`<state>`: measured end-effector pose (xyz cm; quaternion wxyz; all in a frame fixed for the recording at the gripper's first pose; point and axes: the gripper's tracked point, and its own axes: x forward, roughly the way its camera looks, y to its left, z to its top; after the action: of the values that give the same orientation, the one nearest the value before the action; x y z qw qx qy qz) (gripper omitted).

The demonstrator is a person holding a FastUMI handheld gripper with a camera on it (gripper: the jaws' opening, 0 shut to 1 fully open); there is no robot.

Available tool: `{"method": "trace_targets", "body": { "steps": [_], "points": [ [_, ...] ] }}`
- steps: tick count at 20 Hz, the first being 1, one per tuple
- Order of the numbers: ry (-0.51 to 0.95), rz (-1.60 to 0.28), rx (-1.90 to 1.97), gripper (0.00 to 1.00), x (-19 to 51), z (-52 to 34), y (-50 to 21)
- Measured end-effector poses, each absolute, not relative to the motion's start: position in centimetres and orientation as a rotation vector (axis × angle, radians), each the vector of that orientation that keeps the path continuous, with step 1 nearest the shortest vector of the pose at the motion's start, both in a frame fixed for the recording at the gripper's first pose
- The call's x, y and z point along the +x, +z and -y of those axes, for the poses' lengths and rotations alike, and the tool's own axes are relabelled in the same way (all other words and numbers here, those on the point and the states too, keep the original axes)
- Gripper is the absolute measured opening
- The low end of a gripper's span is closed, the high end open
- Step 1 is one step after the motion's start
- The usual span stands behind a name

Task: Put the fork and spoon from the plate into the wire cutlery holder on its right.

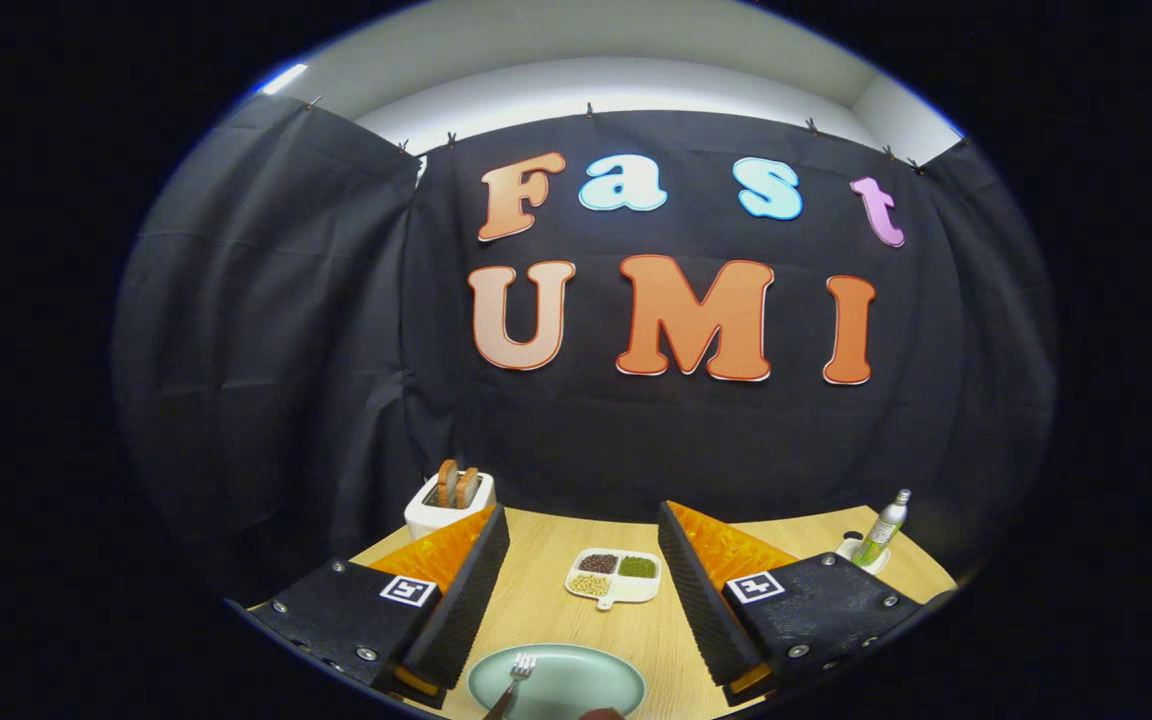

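The gripper (pixel 581 600) is spread wide and holds nothing. The fork (pixel 514 680) lies on the plate (pixel 556 682), between the fingers at 6 o'clock. Risks: the thin handle lies flat, so a shallow grasp may slip; a dark object (pixel 604 714) at the plate's near rim may be the spoon, unconfirmed.

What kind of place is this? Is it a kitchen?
Probably a pretend kitchen in a booth: a toaster, a plate with a fork, and black cloth walls. The gripper is open above the plate.
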<state>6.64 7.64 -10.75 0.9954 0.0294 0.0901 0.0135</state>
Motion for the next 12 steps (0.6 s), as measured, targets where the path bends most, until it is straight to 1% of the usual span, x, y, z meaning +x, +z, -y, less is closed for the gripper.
{"method": "trace_targets", "body": {
  "steps": [2, 4, 9, 12],
  "points": [
    [0.057, -0.198, 0.054, 0.90, 7.3, -8.6, -11.6],
    [0.091, -0.254, 0.063, 0.90, 7.8, -9.4, -13.5],
    [0.130, -0.462, 0.039, 0.91, 8.5, -9.8, -19.9],
    [0.159, -0.604, 0.071, 0.91, 7.8, -10.2, -23.6]
  ]
}}
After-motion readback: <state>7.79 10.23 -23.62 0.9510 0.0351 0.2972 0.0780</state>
